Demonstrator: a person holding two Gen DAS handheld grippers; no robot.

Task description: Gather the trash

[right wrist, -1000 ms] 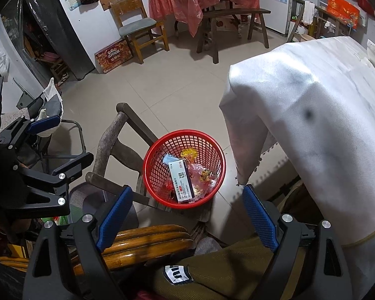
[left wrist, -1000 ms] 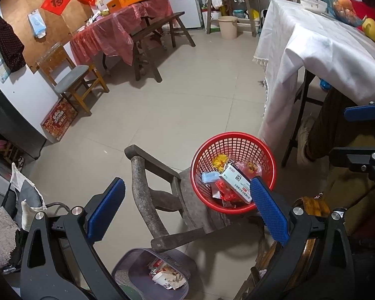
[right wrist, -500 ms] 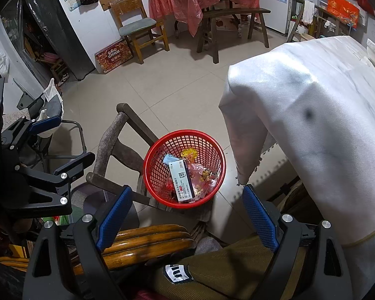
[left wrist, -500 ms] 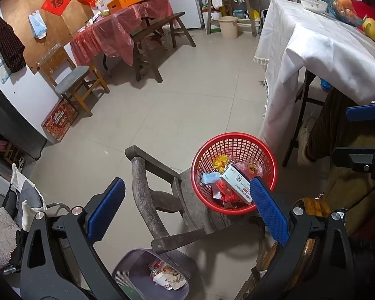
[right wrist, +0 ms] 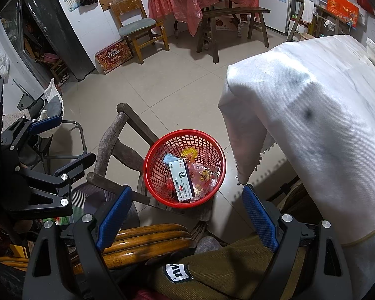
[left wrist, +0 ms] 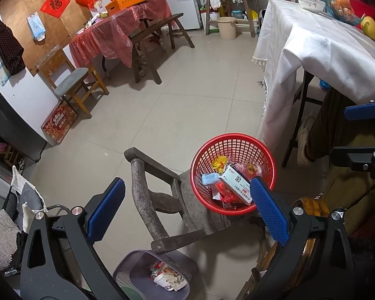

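Observation:
A red mesh basket (left wrist: 265, 155) sits on a low weathered wooden chair (left wrist: 160, 195); it also shows in the right wrist view (right wrist: 160, 150). It holds trash: a white medicine box (left wrist: 236, 184) (right wrist: 182, 180), a pale blue scrap (left wrist: 208, 178), a yellow wrapper (left wrist: 218, 163) and red and clear plastic wrappers. My left gripper (left wrist: 187, 208) is open and empty, above and near the basket. My right gripper (right wrist: 186, 218) is open and empty, held above the basket's near side.
A grey mesh bin (left wrist: 137, 262) with paper trash stands on the floor below the chair. A table under a white cloth (left wrist: 320, 50) (right wrist: 312, 125) is to the right. A red-covered table (left wrist: 117, 32), a bench and a wooden chair (left wrist: 72, 85) stand at the back.
Both grippers have barely moved and stay open. The basket and its trash lie as before.

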